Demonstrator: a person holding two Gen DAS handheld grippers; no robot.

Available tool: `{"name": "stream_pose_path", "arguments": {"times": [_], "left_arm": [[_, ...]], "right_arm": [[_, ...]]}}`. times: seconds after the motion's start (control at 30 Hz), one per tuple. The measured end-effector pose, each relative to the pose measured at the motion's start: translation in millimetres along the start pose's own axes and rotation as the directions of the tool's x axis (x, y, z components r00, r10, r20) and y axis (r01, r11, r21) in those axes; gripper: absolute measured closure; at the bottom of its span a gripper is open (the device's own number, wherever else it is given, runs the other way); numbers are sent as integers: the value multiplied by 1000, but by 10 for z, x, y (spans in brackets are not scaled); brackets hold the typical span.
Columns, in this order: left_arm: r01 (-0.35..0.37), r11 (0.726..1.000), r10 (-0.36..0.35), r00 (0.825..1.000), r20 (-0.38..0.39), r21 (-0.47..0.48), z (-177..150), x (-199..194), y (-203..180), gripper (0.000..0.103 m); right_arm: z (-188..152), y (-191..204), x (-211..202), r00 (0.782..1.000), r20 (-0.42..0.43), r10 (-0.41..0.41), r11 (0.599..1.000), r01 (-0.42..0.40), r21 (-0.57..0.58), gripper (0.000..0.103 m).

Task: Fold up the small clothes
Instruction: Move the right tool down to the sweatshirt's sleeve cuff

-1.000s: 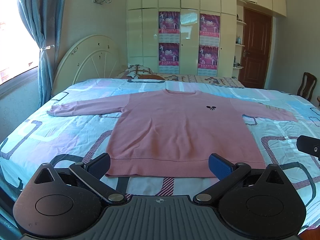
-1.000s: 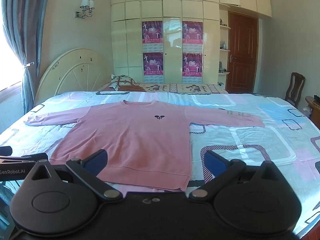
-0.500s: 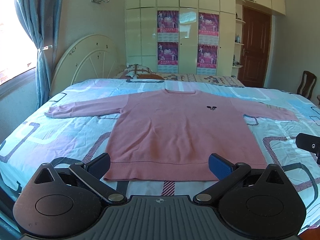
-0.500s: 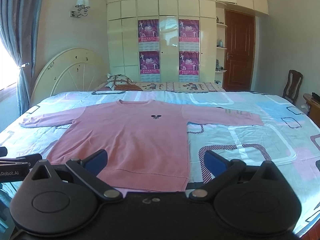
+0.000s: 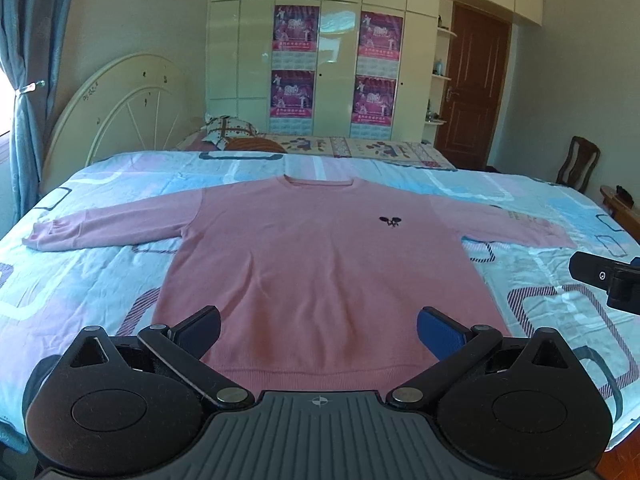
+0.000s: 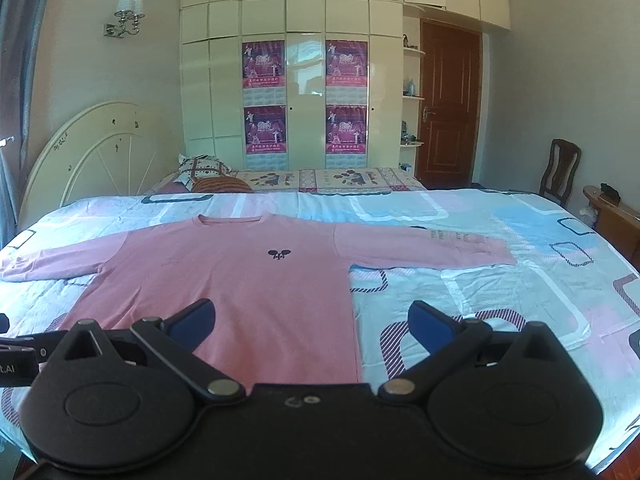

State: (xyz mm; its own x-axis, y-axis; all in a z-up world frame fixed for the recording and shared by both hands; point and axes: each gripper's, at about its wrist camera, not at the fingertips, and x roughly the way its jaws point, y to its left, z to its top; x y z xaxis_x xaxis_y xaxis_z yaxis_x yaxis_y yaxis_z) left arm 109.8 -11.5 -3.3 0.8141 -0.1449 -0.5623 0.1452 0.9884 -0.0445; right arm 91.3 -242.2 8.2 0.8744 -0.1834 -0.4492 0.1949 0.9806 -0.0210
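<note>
A pink long-sleeved sweater (image 5: 320, 264) lies flat on the bed, front up, both sleeves spread sideways, a small dark logo on its chest; it also shows in the right wrist view (image 6: 240, 280). My left gripper (image 5: 319, 332) is open and empty, above the sweater's bottom hem. My right gripper (image 6: 311, 326) is open and empty, above the hem's right corner. The right gripper's tip (image 5: 604, 280) shows at the right edge of the left wrist view.
The bed (image 6: 500, 280) has a blue, pink and white patterned sheet. A cream headboard (image 5: 120, 108) and pillows (image 5: 228, 132) are at the far left. A wardrobe, a brown door (image 6: 448, 108) and a wooden chair (image 6: 560, 172) stand beyond.
Both grippers have moved forward over the sweater's bottom hem, so the sweater looks larger and closer. Both stay open.
</note>
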Motion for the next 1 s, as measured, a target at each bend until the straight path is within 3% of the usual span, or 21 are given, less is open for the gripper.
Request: {"name": "stream_pose_path", "arguments": {"times": [0.2,0.3,0.43,0.57,0.7,0.8,0.87,1.0], "left_arm": [[16,998,-18,1000,18,63,310,308,115,0],[46,999,-47,999,28,21,446,441,277,0],[6,999,-10,997,76,50,600,562,395,0],[6,1000,-6,992,127,0,687,658,483,0],[70,997,-67,992,104,-25,727,883,481,0],[19,1000,-17,993,116,-19,732,1001,409,0],[21,1000,-20,994,110,-11,761,1092,367,0],[72,992,-62,993,98,-100,890,1304,342,0]], "right_arm": [[225,59,295,998,25,-57,998,56,32,0],[334,144,448,996,42,-78,997,76,31,0],[444,216,602,992,65,-108,994,106,33,0],[502,188,710,987,60,-148,989,146,36,0],[537,105,815,982,47,-182,983,180,39,0],[564,8,929,978,36,-205,978,204,42,0],[587,-62,1013,976,31,-214,976,212,49,0],[645,-257,1234,974,22,-224,973,222,62,0]]}}
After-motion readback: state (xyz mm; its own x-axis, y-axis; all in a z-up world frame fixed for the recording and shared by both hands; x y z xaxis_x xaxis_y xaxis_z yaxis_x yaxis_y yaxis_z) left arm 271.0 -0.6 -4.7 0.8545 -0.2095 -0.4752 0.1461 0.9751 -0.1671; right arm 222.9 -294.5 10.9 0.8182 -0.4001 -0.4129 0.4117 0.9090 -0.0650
